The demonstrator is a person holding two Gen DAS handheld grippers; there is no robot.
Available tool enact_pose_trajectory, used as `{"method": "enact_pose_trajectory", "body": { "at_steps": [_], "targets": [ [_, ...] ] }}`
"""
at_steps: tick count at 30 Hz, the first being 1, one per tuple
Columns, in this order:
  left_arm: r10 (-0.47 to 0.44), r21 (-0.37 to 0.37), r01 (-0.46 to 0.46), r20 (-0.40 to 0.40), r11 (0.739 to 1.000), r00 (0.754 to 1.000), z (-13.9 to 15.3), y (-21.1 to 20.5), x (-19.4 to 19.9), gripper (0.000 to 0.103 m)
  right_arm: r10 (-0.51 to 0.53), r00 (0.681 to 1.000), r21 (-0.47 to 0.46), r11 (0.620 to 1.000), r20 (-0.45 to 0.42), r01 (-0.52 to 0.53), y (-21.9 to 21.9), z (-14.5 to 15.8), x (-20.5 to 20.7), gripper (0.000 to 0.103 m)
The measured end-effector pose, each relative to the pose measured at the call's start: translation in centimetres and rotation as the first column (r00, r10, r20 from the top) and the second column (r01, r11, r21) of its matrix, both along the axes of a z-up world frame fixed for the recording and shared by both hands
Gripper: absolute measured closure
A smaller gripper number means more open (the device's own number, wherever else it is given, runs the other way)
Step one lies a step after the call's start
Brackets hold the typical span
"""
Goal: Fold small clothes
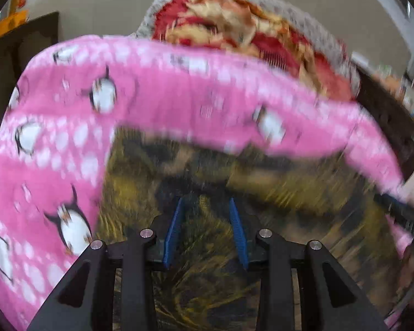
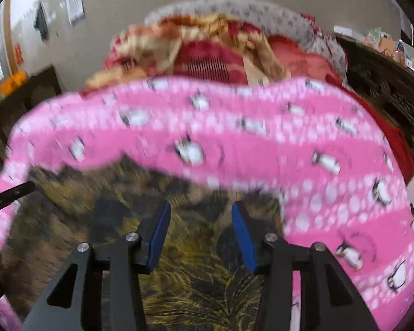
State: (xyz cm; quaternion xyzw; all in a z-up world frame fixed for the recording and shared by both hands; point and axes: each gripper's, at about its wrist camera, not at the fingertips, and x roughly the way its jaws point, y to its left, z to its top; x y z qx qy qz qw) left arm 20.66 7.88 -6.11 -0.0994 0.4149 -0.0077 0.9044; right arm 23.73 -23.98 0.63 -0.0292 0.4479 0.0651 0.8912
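Observation:
A pink pair of small trousers with white penguins (image 1: 157, 91) lies spread on a dark olive-yellow patterned blanket (image 1: 207, 248). In the left wrist view one leg runs down the left side and the other arcs to the right. My left gripper (image 1: 206, 202) is open and empty, over bare blanket between the legs. In the right wrist view the garment (image 2: 262, 143) arcs across the middle and down the right side. My right gripper (image 2: 201, 207) is open and empty, just short of the fabric edge. Both views are motion-blurred.
A red and gold blanket heap (image 1: 234, 27) with a grey fleecy edge lies behind the garment. Dark wooden furniture (image 2: 386, 88) stands at the right, a dark cabinet (image 1: 27, 44) at the left. The other gripper's black tip (image 2: 11, 193) shows at the left edge.

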Motion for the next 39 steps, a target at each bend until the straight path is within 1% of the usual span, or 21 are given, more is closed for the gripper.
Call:
{"method": "enact_pose_trajectory", "body": {
  "at_steps": [1, 2, 3, 4, 5, 9, 12, 14, 22, 39],
  "targets": [
    [-0.014, 0.003, 0.014, 0.01, 1.0, 1.0, -0.6, -0.3, -0.4, 0.089, -0.006, 1.0, -0.027, 1.0, -0.011, 0.006, -0.1, -1.0, 0.4, 0.053],
    [-0.014, -0.012, 0.014, 0.029, 1.0, 0.999, -0.5, -0.2, -0.6, 0.089, -0.021, 0.999, -0.038, 0.999, -0.027, 0.02, -0.5, -2.5, 0.7, 0.047],
    [-0.007, -0.028, 0.008, 0.038, 1.0, 0.999, -0.4, 0.1, -0.7, 0.088, -0.05, 0.998, 0.018, 0.999, -0.042, 0.051, -1.5, -3.7, 0.7, 0.046],
    [-0.009, -0.036, 0.01, 0.026, 0.999, 1.0, -0.6, 0.2, -0.6, 0.088, -0.075, 0.996, 0.06, 0.995, -0.039, 0.078, -2.2, -3.8, 0.7, 0.041],
    [-0.009, -0.045, 0.01, 0.023, 0.999, 1.0, -0.7, 0.3, -0.4, 0.088, -0.077, 0.997, 0.058, 0.995, -0.033, 0.078, -2.3, -3.7, 0.8, 0.038],
    [-0.011, -0.084, 0.013, 0.023, 0.996, 1.0, -0.9, 0.9, -0.1, 0.088, -0.083, 0.996, 0.038, 0.996, -0.042, 0.084, -2.1, -4.4, 1.1, 0.033],
    [-0.006, -0.113, 0.009, 0.023, 0.994, 1.0, -0.9, 1.2, -0.2, 0.088, -0.085, 0.995, 0.064, 0.994, -0.052, 0.088, -2.4, -4.6, 1.2, 0.03],
    [-0.005, -0.118, 0.007, 0.023, 0.993, 1.0, -0.9, 1.1, -0.1, 0.088, -0.084, 0.994, 0.084, 0.993, -0.063, 0.089, -2.8, -4.9, 1.5, 0.029],
    [-0.004, -0.104, 0.005, 0.018, 0.995, 1.0, -0.9, 1.1, -0.1, 0.088, -0.076, 0.995, 0.084, 0.993, -0.068, 0.082, -2.5, -4.7, 1.5, 0.027],
    [-0.004, -0.102, 0.006, 0.016, 0.995, 1.0, -0.9, 1.1, -0.1, 0.088, -0.079, 0.995, 0.096, 0.992, -0.063, 0.085, -2.7, -4.7, 1.4, 0.026]
  ]
}}
